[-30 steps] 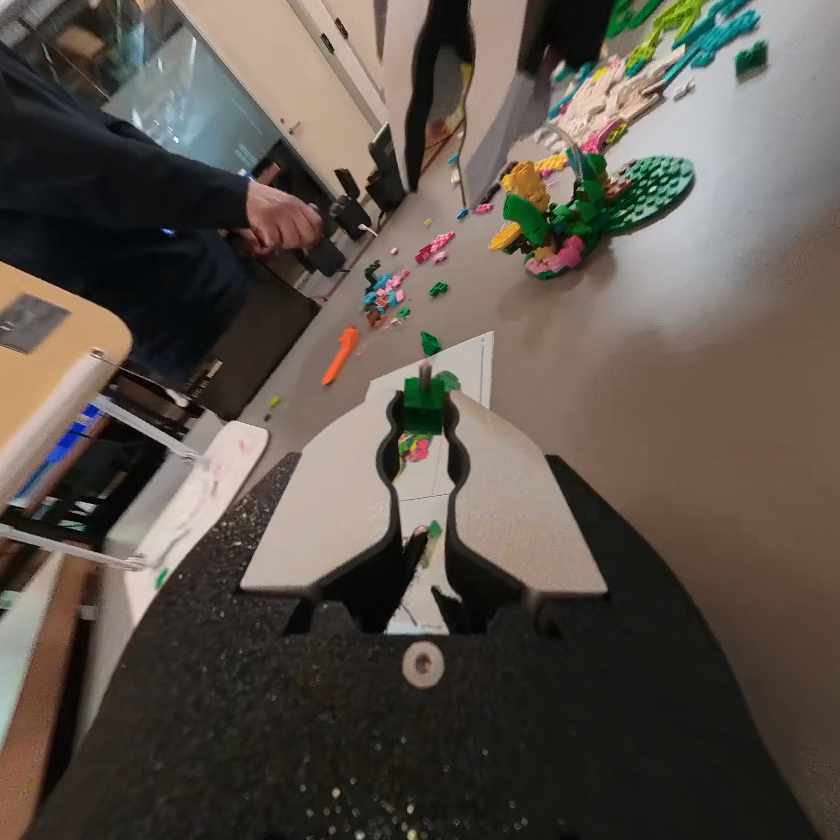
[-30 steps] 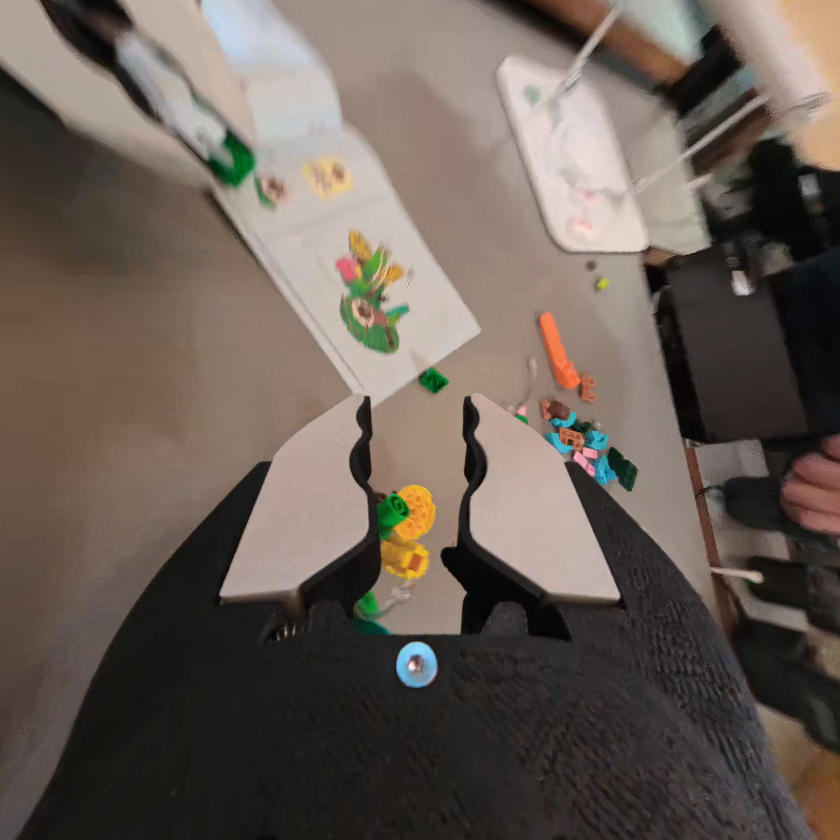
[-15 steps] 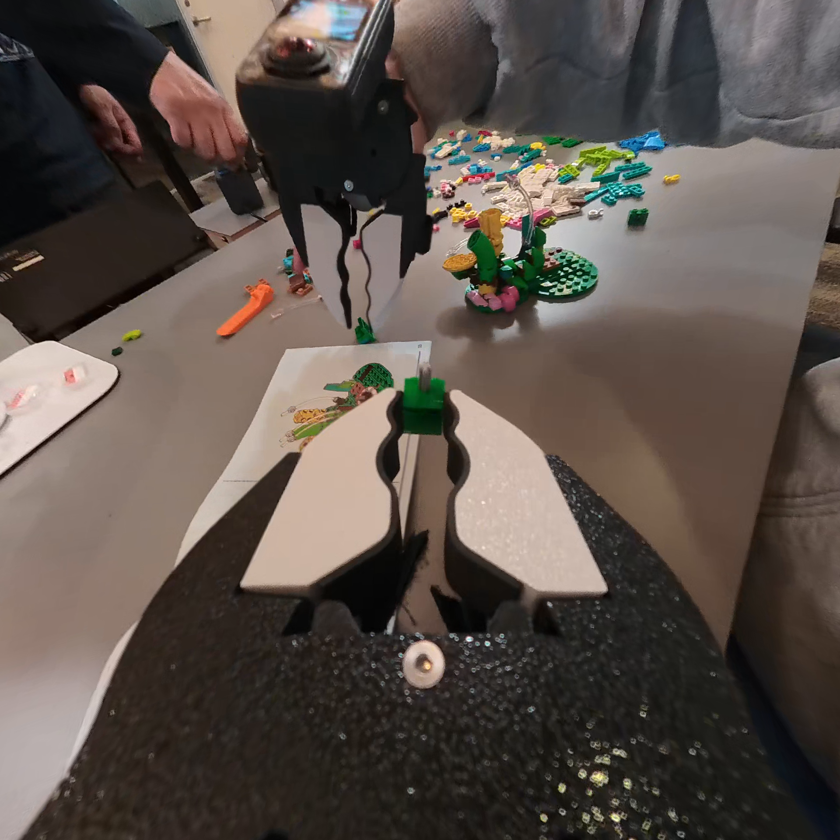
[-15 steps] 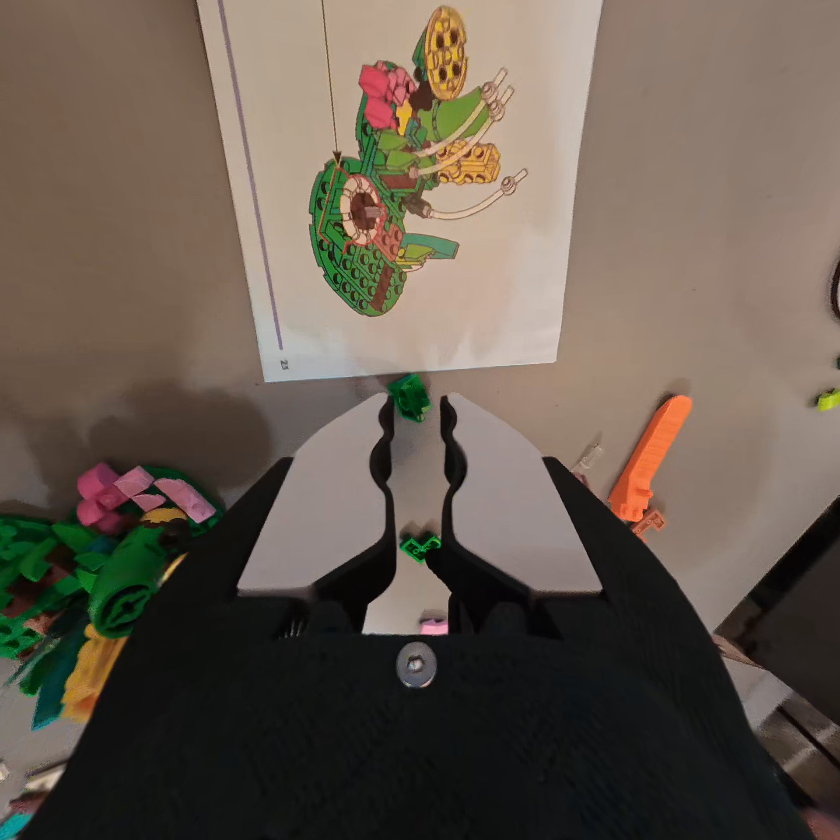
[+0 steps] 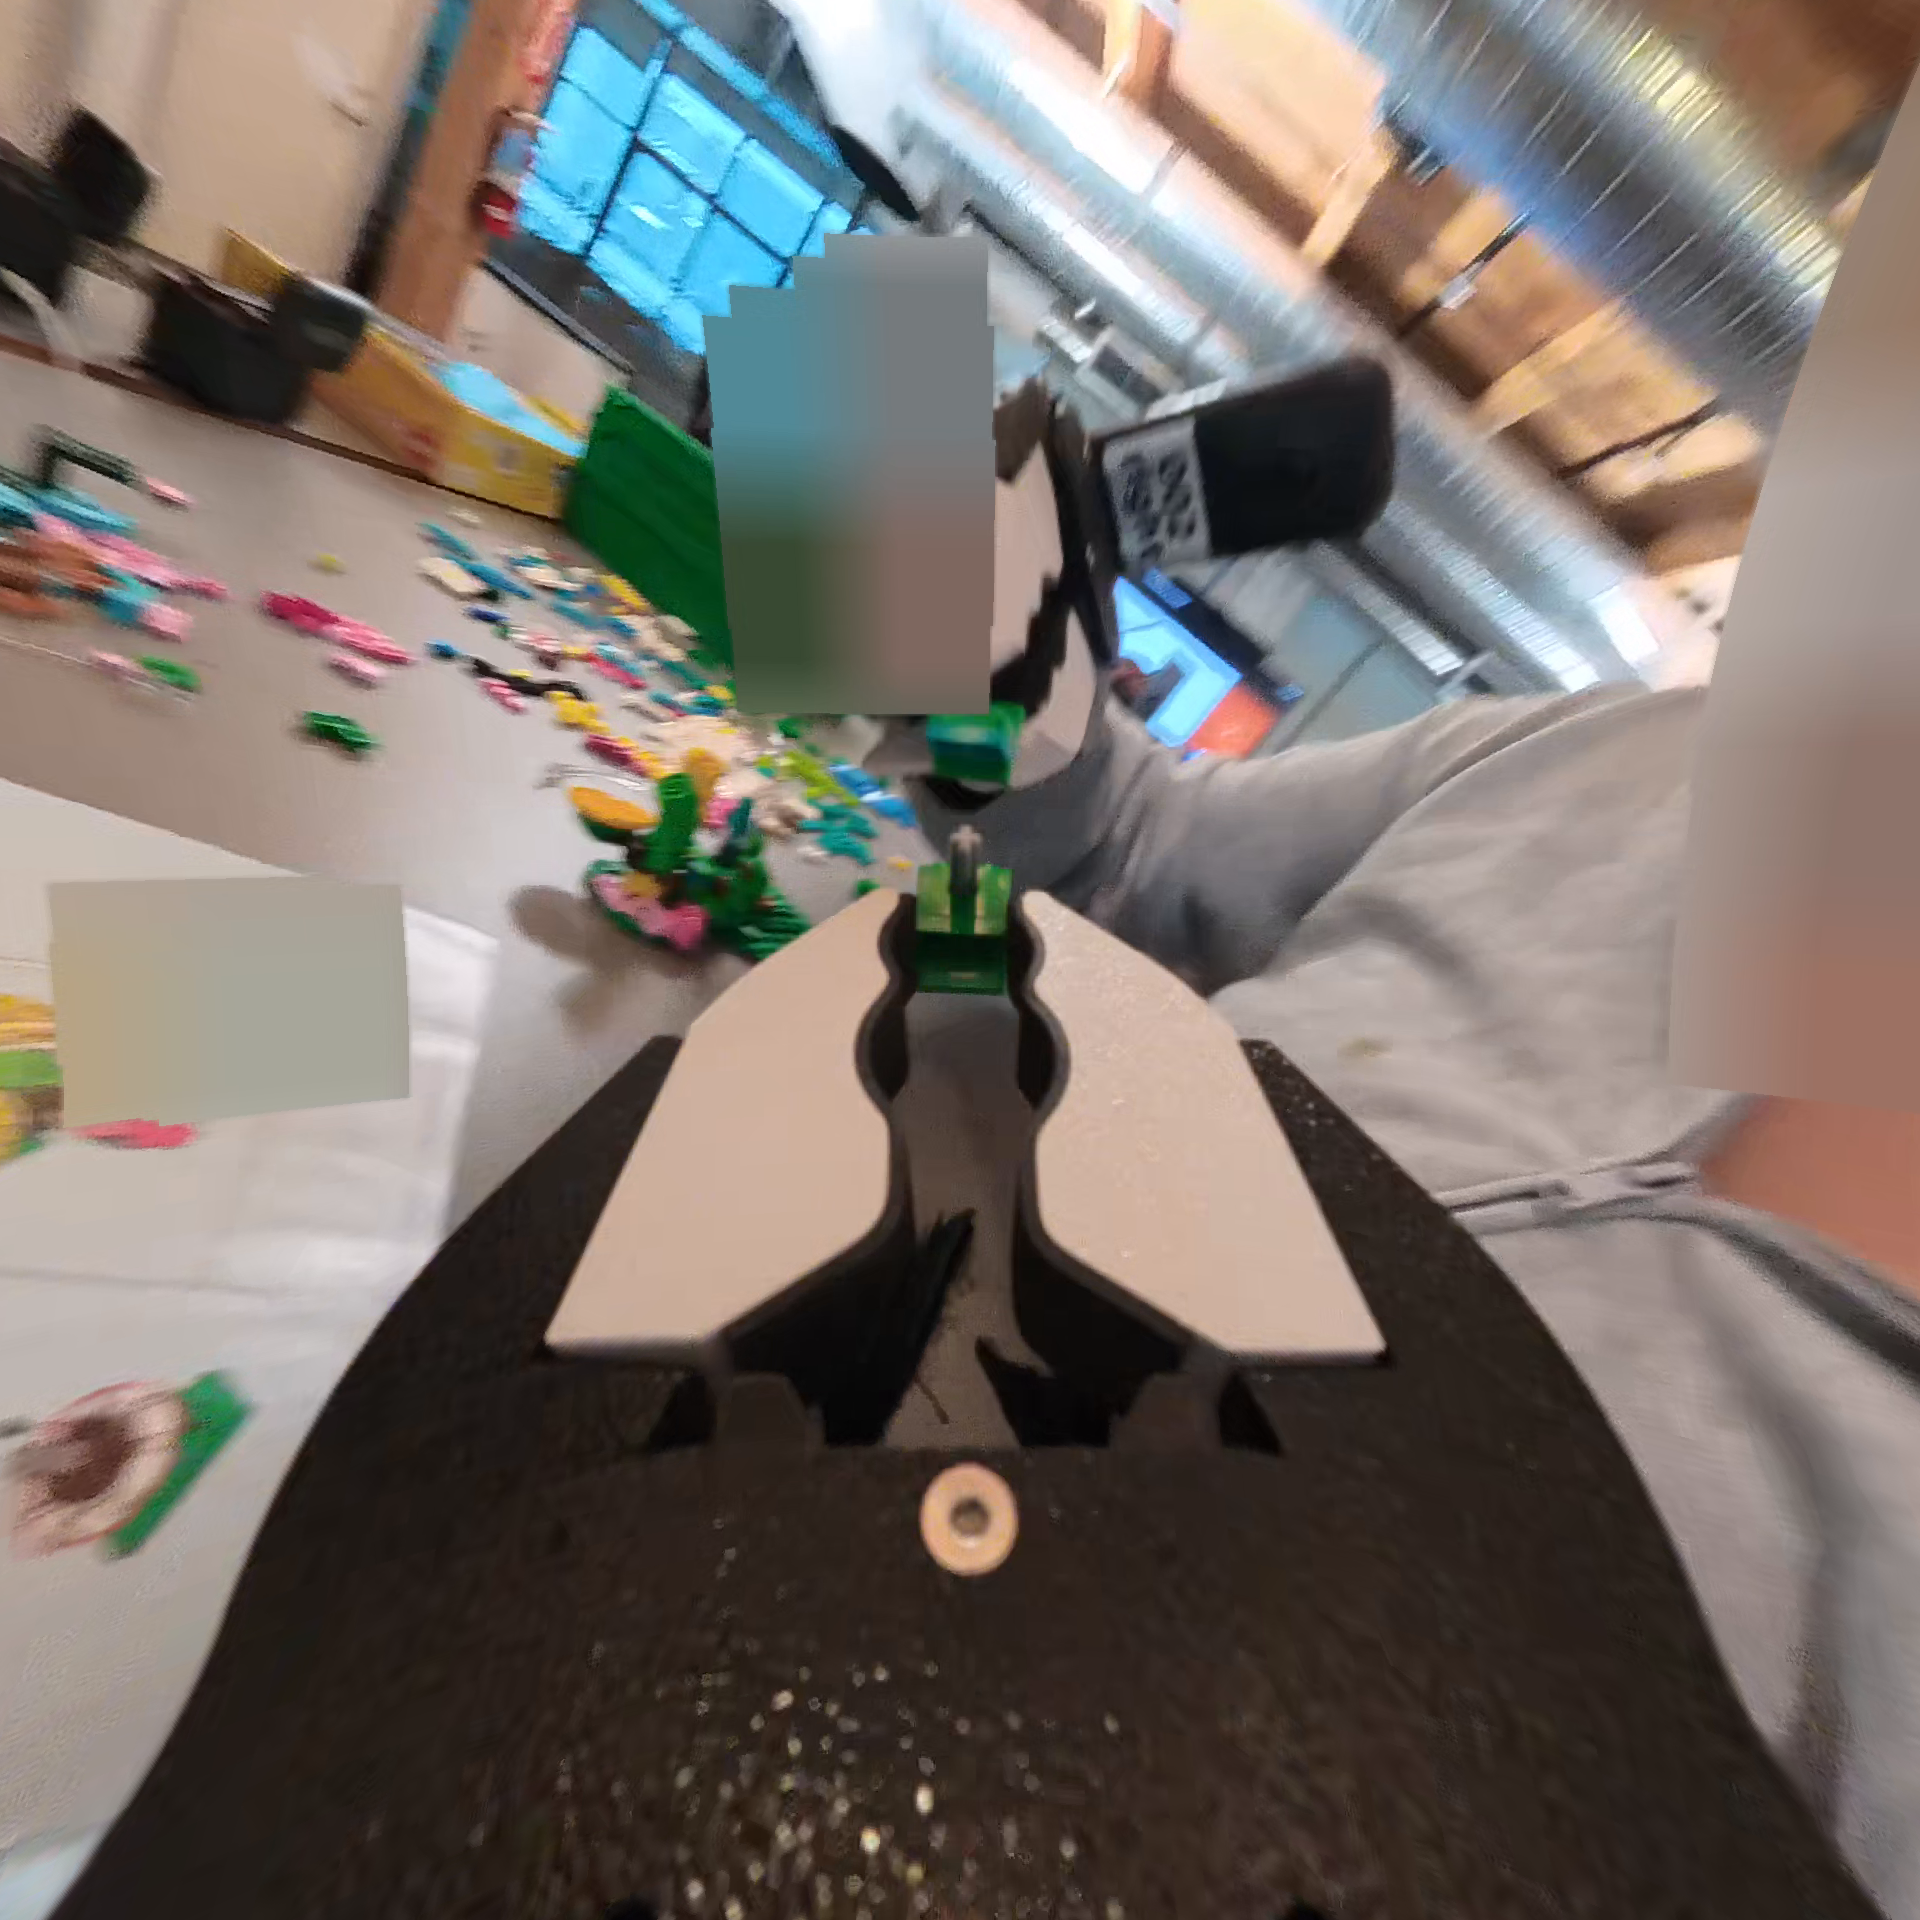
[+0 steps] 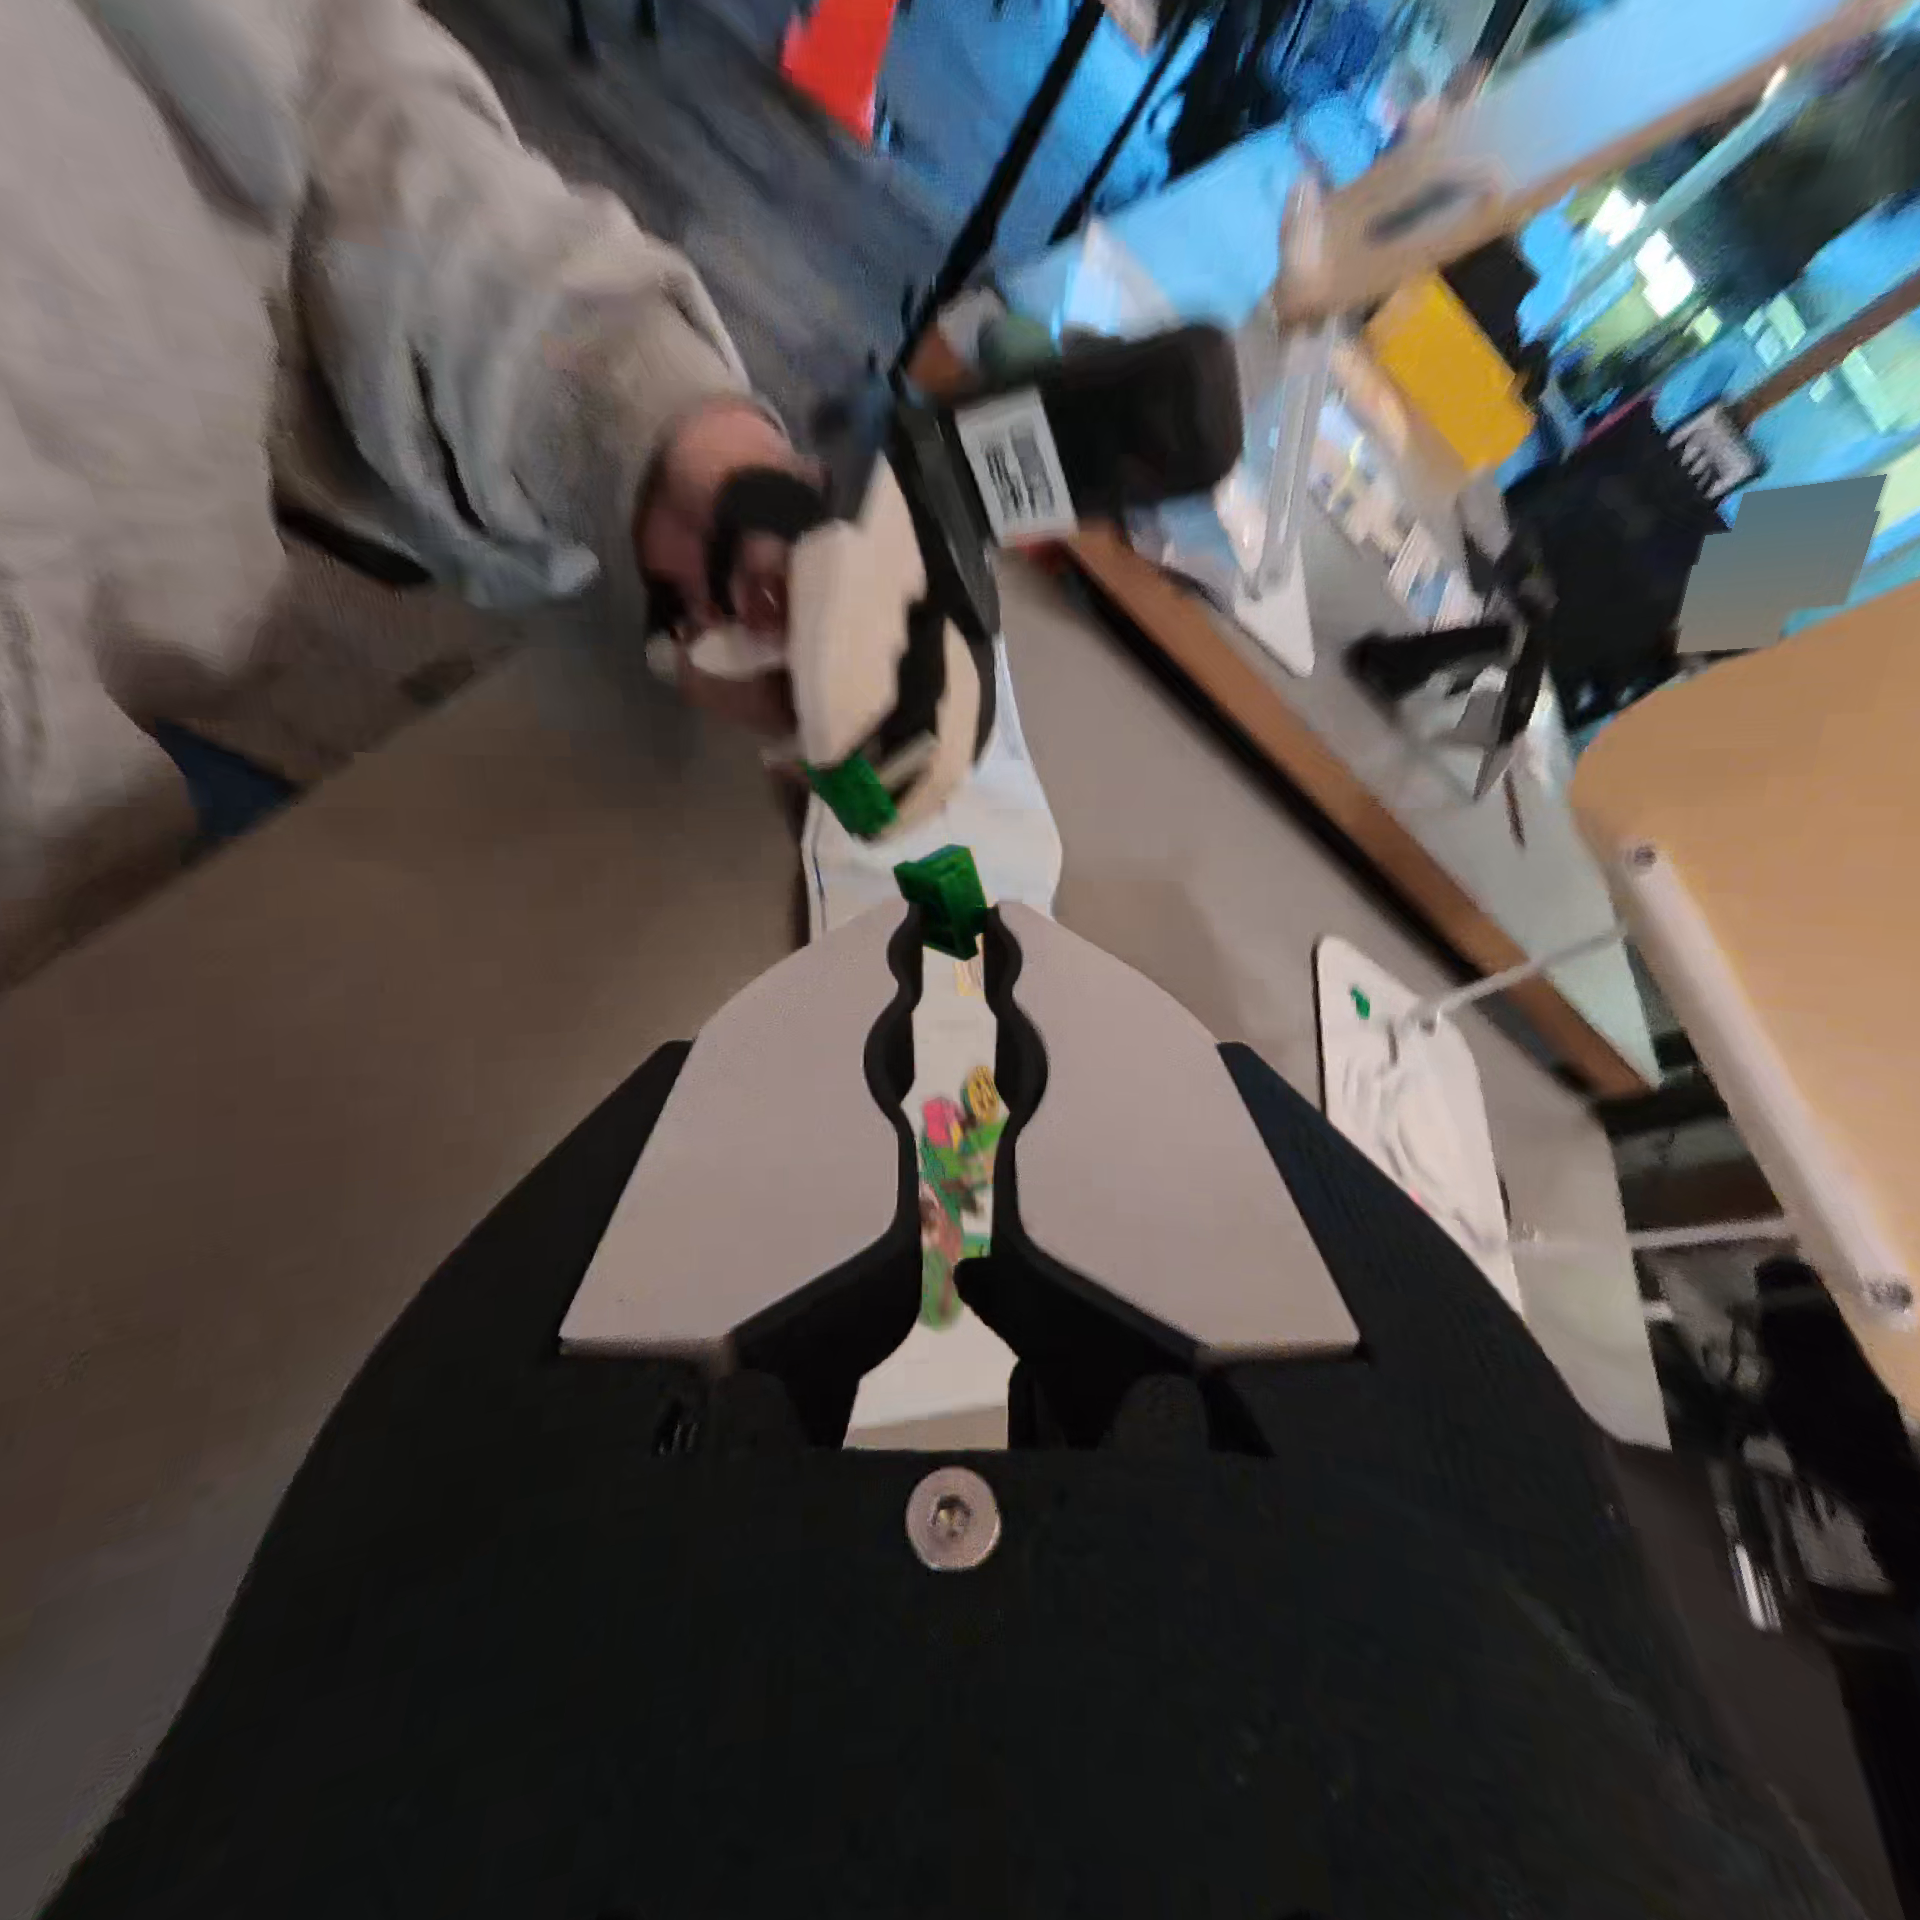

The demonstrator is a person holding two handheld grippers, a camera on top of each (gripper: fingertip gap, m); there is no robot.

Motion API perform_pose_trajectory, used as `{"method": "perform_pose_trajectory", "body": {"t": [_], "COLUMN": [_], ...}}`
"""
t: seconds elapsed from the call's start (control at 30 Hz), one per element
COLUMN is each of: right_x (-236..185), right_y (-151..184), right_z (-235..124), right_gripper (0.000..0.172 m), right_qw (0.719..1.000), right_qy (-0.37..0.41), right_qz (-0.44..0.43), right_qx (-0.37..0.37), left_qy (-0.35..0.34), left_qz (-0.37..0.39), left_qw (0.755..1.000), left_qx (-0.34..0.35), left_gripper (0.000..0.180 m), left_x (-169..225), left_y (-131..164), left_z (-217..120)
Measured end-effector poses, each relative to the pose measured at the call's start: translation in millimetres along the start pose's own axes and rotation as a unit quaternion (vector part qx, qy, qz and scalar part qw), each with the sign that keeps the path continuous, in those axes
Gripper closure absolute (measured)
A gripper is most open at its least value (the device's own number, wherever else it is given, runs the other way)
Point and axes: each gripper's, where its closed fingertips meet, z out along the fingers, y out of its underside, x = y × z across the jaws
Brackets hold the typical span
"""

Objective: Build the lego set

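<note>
Green toy brick with a grey pin (image 5: 961,920) sits pinched at the left gripper's (image 5: 961,940) fingertips, lifted above the grey table (image 5: 312,769). Facing it, just apart, the right gripper (image 6: 945,920) clamps a smaller green piece (image 6: 940,899) by its lower part. Both grips look shallow; judging from that, pressing the pieces together off-line could pop one loose among the scattered bricks (image 5: 582,623) near the table's far edge.

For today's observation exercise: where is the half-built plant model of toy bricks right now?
In the left wrist view the plant model stands on the grey table, just left of the left gripper, which grips a green brick; loose bricks lie behind it.
</note>
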Motion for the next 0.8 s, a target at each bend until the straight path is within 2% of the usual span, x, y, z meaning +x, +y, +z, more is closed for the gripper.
{"method": "perform_pose_trajectory", "body": {"t": [0.03,0.17,0.47,0.67,0.8], "right_x": [-6,-19,-32,-37,-38], "right_y": [-7,-18,-16,-10,-3], "right_z": [0,3,6,5,6], "right_gripper": [0.163,0.163,0.163,0.163,0.164], "right_qw": [1.0,0.998,0.997,0.998,0.995], "right_qy": [0.009,0.035,0.044,0.031,0.045], "right_qz": [-0.005,-0.016,-0.043,-0.045,-0.085], "right_qx": [0.016,0.049,0.045,0.02,-0.02], "left_qy": [0.026,0.079,0.089,0.056,0.015], "left_qz": [-0.027,-0.085,-0.079,-0.05,-0.024], "left_qw": [0.999,0.993,0.993,0.996,0.998], "left_qx": [0.006,0.001,-0.021,-0.047,-0.058], "left_gripper": [0.164,0.164,0.164,0.164,0.164], "left_x": [4,11,18,14,7], "left_y": [0,7,9,16,18], "left_z": [1,8,14,18,20]}}
